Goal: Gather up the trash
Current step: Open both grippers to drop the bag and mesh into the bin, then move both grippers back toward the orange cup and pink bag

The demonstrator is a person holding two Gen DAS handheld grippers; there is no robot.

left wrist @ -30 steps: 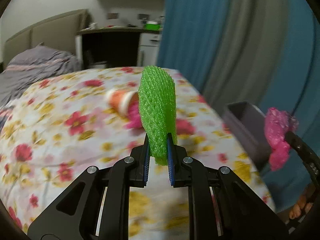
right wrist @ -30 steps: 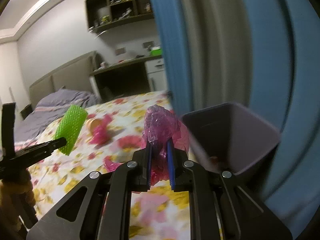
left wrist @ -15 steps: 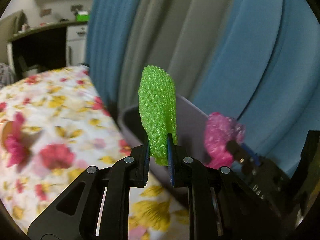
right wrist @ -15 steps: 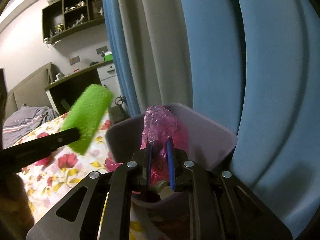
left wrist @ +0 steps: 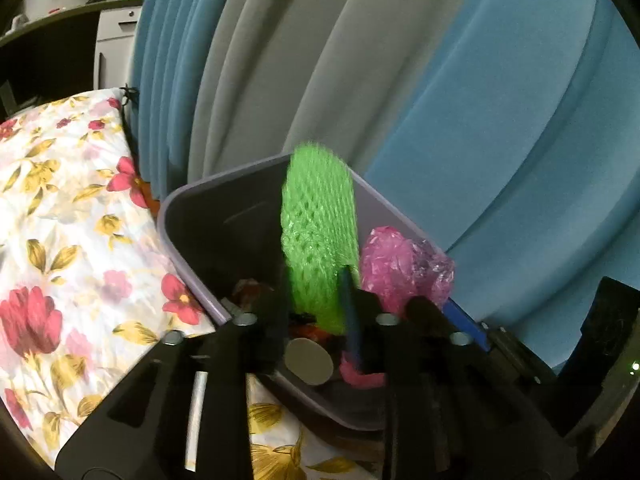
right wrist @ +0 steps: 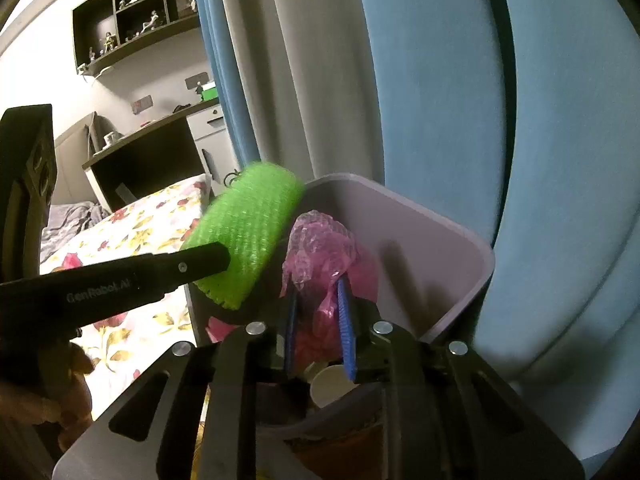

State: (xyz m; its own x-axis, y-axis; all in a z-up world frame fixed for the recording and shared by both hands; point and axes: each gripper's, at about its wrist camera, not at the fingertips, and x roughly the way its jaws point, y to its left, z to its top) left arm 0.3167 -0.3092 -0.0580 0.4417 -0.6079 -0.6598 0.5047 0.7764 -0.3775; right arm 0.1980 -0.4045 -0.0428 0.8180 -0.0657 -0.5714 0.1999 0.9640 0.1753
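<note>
Directly over the grey bin (left wrist: 188,216), the left gripper (left wrist: 316,300) is seen with its jaws opening; the green foam net (left wrist: 318,236) stands upright between them, no longer pinched, its lower end inside the bin's mouth. Beside it, the right gripper (right wrist: 318,312) is likewise opening, with the pink plastic wrap (right wrist: 320,248) loose between its blue pads (right wrist: 346,320). Paper cups (right wrist: 330,388) are visible at the bin's bottom. A floral bedspread (left wrist: 60,240) lies against the bin, blue and grey curtains (left wrist: 460,100) behind.
</note>
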